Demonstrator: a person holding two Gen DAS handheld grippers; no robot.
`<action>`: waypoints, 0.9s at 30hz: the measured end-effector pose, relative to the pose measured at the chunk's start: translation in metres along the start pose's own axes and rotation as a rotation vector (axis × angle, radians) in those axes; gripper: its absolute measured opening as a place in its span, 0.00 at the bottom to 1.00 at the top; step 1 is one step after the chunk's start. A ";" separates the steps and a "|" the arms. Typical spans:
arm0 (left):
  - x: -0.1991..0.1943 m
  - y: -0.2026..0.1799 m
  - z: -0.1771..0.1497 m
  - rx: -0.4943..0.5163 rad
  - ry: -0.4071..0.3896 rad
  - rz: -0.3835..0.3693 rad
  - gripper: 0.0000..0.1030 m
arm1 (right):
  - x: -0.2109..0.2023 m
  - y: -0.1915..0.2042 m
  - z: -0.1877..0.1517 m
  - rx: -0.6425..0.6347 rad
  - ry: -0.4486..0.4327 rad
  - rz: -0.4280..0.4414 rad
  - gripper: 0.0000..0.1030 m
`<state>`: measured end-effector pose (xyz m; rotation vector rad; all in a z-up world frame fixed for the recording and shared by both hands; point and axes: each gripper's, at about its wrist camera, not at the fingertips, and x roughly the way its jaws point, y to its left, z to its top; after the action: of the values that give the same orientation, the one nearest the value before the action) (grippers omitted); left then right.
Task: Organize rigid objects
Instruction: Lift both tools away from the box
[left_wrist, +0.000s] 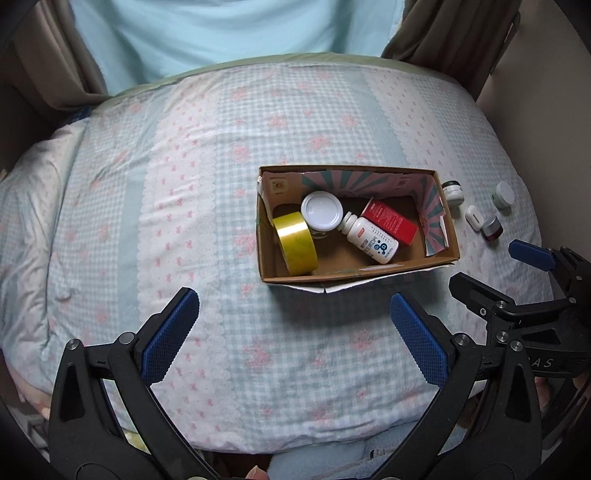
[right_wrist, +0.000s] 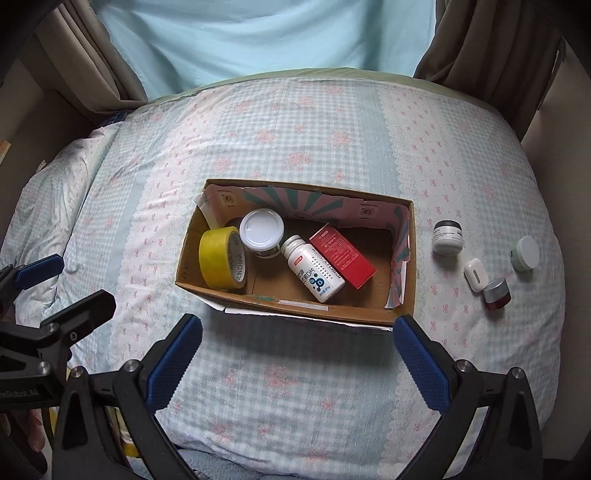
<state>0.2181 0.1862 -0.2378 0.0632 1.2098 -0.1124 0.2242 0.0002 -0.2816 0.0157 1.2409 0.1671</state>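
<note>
1. Home bedroom: bed (right_wrist: 295, 129) under a checked quilt with pink bows.
2. Brown curtains (right_wrist: 92, 55) on both sides of the far end, pale blue sheet (right_wrist: 258, 37) hanging between them.
3. Household clutter on the quilt: cardboard box (right_wrist: 295, 310), small jars (right_wrist: 447, 237).

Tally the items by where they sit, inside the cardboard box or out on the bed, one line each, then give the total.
Inside the cardboard box: 4 (yellow tape roll, white-lidded jar, white bottle, red carton).
On the bed: 4 (white jar with dark lid, green jar with white lid, small white case, red jar with silver lid).
Total: 8
</note>
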 end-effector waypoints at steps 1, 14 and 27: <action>-0.005 -0.002 -0.004 0.005 -0.007 -0.005 1.00 | -0.006 -0.001 -0.005 0.009 -0.001 -0.004 1.00; -0.017 -0.069 -0.019 0.032 -0.034 -0.110 1.00 | -0.072 -0.058 -0.071 0.118 -0.041 -0.125 1.00; 0.005 -0.216 0.019 0.059 -0.029 -0.078 1.00 | -0.073 -0.199 -0.093 0.116 -0.046 -0.128 1.00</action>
<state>0.2118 -0.0306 -0.2330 0.0655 1.1806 -0.2169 0.1372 -0.2139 -0.2632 0.0402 1.2003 -0.0159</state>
